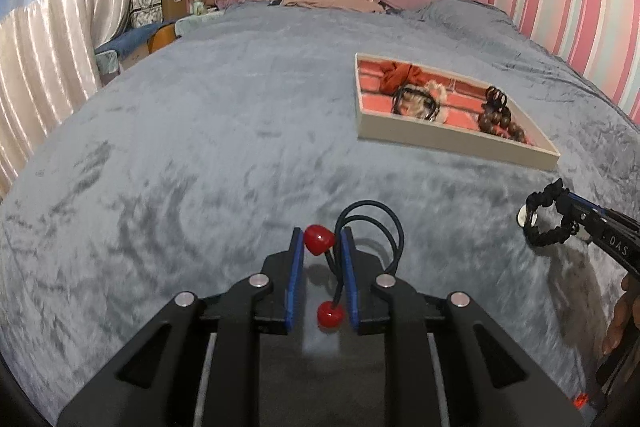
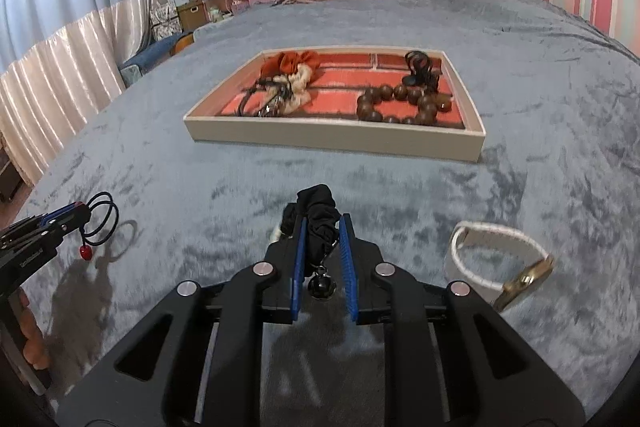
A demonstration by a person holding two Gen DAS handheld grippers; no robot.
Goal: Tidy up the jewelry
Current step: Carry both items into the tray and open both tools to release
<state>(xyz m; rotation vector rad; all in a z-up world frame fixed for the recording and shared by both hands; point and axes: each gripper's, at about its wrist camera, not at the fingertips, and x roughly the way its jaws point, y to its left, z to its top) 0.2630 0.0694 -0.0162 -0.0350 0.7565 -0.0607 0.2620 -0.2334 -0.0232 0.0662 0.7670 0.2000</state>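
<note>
Here, a grey plush bed (image 2: 540,87) carries a shallow beige tray with a red lining (image 2: 332,139), holding scrunchies and brown wooden beads (image 2: 400,103). The right gripper (image 2: 323,227) has its jaws clamped on a black scrunchie (image 2: 318,211); the left gripper (image 1: 322,243) pinches a dark elastic hair tie with red cherry beads (image 1: 376,223), both raised above the bed, near the tray.

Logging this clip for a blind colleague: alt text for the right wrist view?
The right gripper clamps a black scrunchie above a grey blanket. Ahead sits a jewelry tray holding a wooden bead bracelet; a white watch lies right.
</note>
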